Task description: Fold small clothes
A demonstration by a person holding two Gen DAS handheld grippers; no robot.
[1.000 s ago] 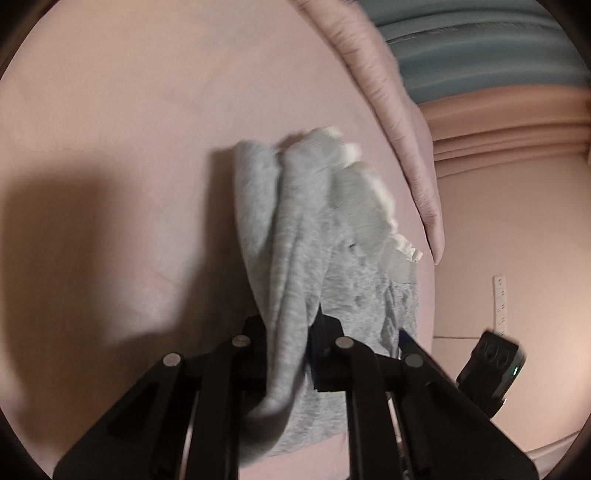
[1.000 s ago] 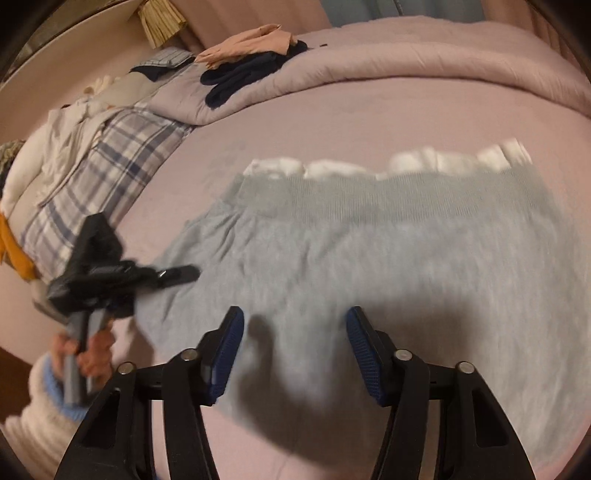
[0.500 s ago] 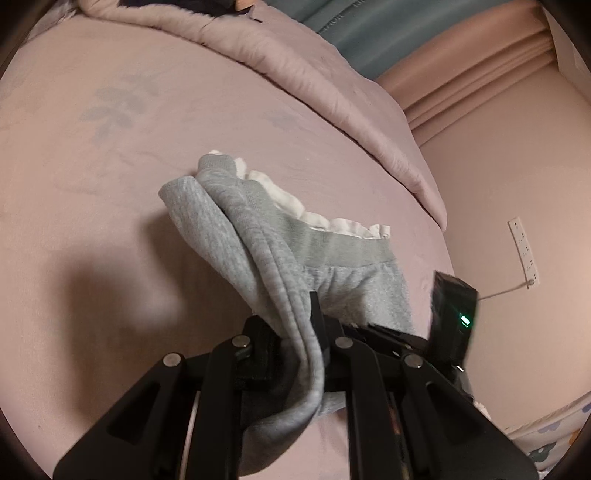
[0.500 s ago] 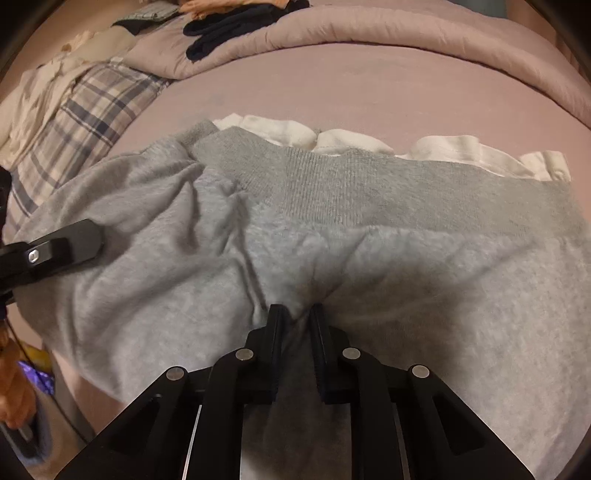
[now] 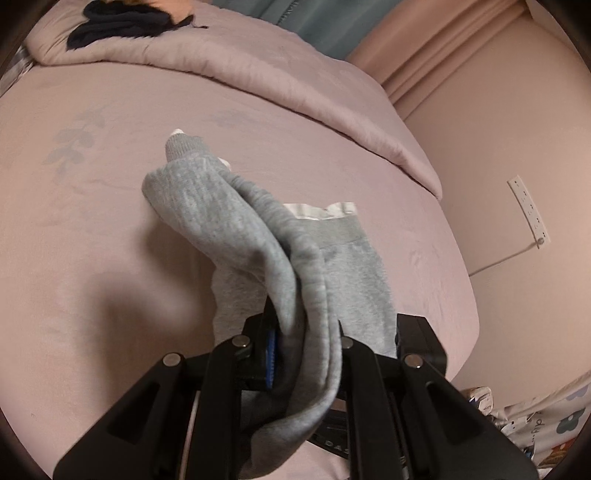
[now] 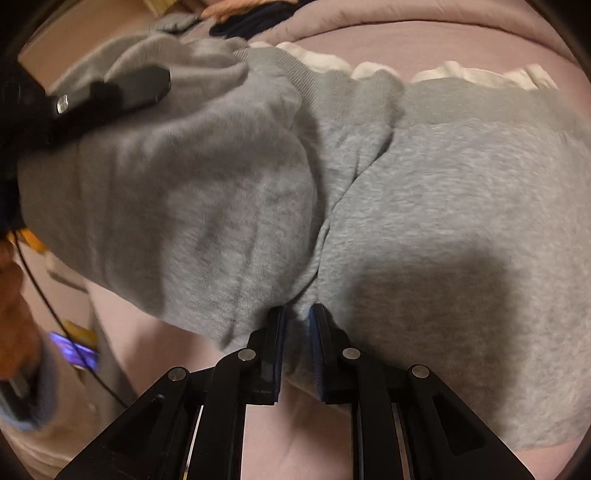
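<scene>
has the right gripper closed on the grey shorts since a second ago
Yes. The right gripper was open above the grey shorts; now it pinches their lower edge.

The left gripper's (image 5: 304,347) fingertips are buried under the grey shorts (image 5: 280,258); a dark garment (image 5: 122,26) gets cut off at the top edge.

one grey garment (image 5: 236,229), two grippers, one duvet (image 5: 258,62)

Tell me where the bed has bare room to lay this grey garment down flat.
Bare pink sheet lies left of the grey garment, up to the folded duvet. A narrower strip runs between the garment and the bed's right edge. Dark clothes crowd the duvet's far-left end.
</scene>
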